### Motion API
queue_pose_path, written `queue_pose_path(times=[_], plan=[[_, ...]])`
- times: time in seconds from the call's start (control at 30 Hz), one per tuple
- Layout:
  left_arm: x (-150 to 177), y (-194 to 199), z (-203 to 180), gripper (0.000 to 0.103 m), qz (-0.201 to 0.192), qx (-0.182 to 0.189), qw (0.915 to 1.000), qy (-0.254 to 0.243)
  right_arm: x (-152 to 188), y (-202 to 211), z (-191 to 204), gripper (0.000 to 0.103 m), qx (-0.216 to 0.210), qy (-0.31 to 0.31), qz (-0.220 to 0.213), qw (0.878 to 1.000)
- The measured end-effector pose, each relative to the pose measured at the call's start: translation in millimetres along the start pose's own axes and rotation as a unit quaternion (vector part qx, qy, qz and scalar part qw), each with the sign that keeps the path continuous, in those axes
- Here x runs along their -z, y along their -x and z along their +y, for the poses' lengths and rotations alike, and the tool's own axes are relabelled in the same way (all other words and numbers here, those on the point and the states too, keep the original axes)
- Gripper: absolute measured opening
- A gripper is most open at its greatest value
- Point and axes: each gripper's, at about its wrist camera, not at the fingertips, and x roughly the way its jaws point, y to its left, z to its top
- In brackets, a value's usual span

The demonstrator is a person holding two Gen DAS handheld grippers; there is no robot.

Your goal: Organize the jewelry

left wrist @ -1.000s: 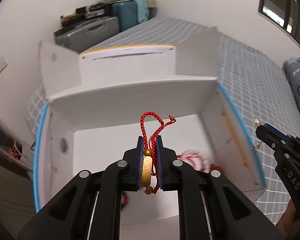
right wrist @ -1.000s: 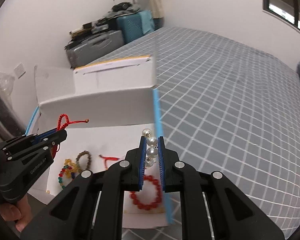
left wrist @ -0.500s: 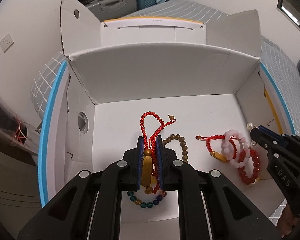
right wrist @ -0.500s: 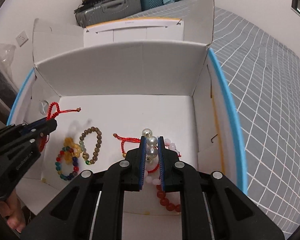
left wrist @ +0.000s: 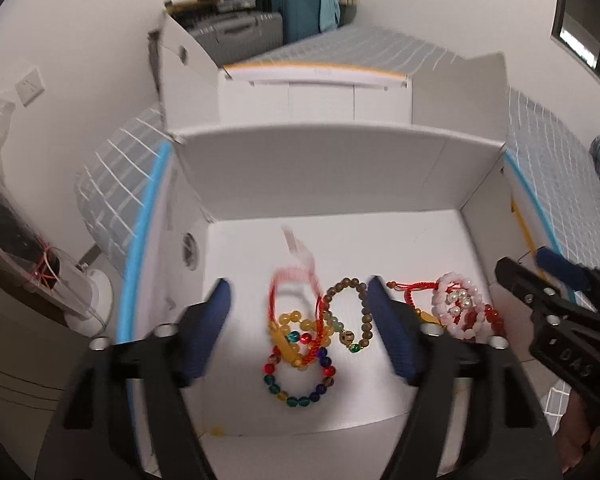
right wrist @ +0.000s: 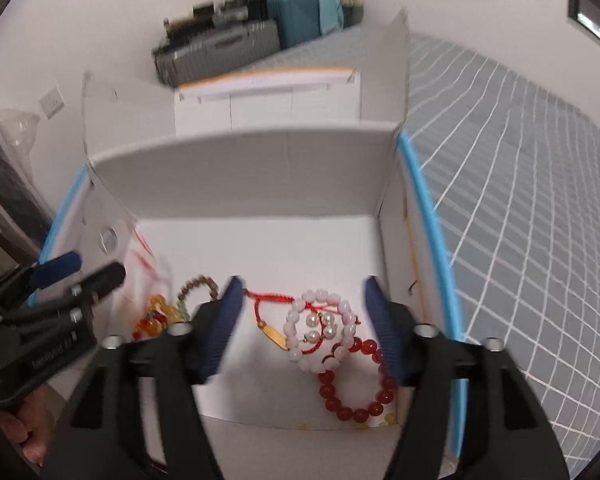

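Over the white box (left wrist: 332,168) on the bed, we're at the drop step: left gripper (left wrist: 300,328) jaws have just been opening, now wide with nothing gripped, the red cord bracelet (left wrist: 296,300) blurred, falling onto the beaded ones on the box floor. Right gripper (right wrist: 300,324) also just opened, empty; the pearl piece (right wrist: 320,326) lies on the pink bead bracelet (right wrist: 320,336). Next, we judge: lift both clear and fetch any remaining jewelry.
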Motion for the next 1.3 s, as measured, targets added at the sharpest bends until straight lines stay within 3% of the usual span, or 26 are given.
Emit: queue_pose_path(times=[0.1, 0.23, 0.53, 0.8, 1.3], plan=[[6.3, 17.9, 5.3, 0.086, -0.020, 0.001, 0.9998, 0.005, 5.3, 24.9, 2.9, 0.083, 0.006, 0.003, -0.033, 0.999], [22.7, 43.8, 12.4, 0.094, -0.048, -0.009, 0.9988, 0.011, 19.6, 51.9, 9.6, 0.095, 0.025, 0.010, -0.064, 0.998], [65.5, 78.9, 18.4, 0.096, -0.068, -0.009, 0.9976, 0.010, 59.6, 84.0, 21.8, 0.095, 0.043, 0.014, -0.078, 0.996], [95.5, 84.5, 16.7, 0.096, -0.068, -0.012, 0.9976, 0.000, 92.8, 89.1, 16.9, 0.095, 0.038, 0.003, -0.058, 0.998], [103.3, 84.4, 12.8, 0.096, -0.063, -0.010, 0.9980, 0.002, 103.4, 93.7, 9.0, 0.095, 0.042, -0.005, -0.060, 0.997]])
